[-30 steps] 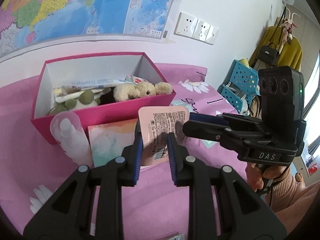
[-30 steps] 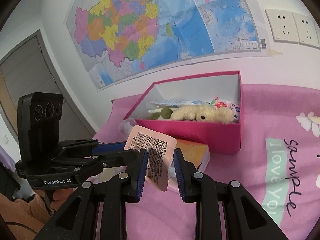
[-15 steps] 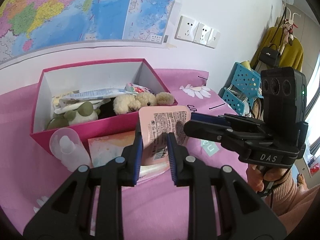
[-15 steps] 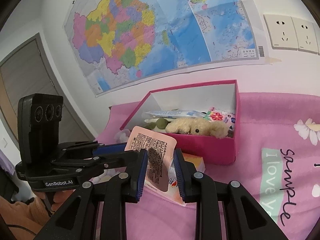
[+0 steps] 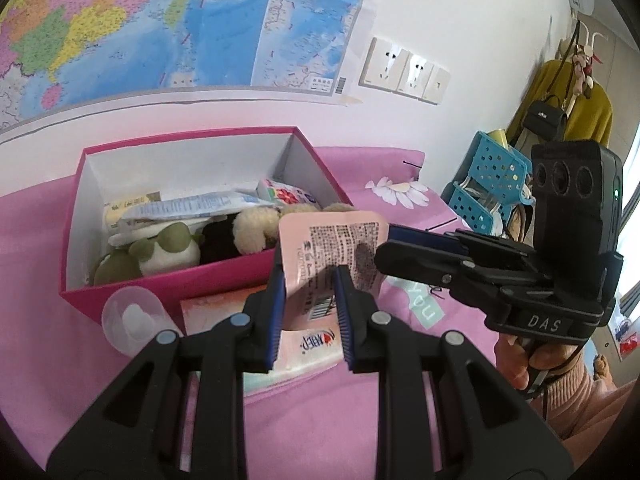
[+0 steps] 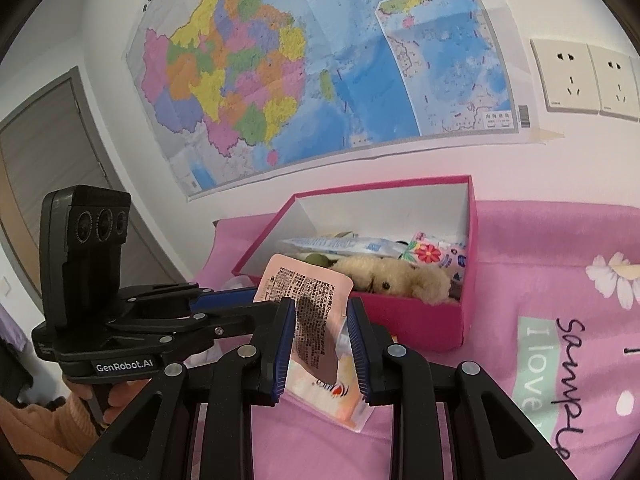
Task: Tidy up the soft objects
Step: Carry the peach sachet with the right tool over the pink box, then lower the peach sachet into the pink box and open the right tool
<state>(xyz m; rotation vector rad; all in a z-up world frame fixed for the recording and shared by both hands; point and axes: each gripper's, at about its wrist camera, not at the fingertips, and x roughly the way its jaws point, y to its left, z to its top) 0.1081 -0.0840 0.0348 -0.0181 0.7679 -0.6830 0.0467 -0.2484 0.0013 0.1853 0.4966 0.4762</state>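
both grippers, left gripper (image 5: 308,300) and right gripper (image 6: 320,336), pinch one pink sachet (image 5: 332,252) in narrow jaws, held at 6 o'clock of one pink box (image 5: 168,280); only the left view shows one clear bottle (image 5: 132,320) and two blue baskets (image 5: 492,168), only the right one door (image 6: 44,168).

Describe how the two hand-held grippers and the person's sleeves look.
Both are black, with blue ribbed pads. The left hand-held gripper has a three-lens camera block and "GenRobot.AI" lettering, above an orange sleeve. The right hand-held gripper reads "DAS", with a peach-pink sleeve.
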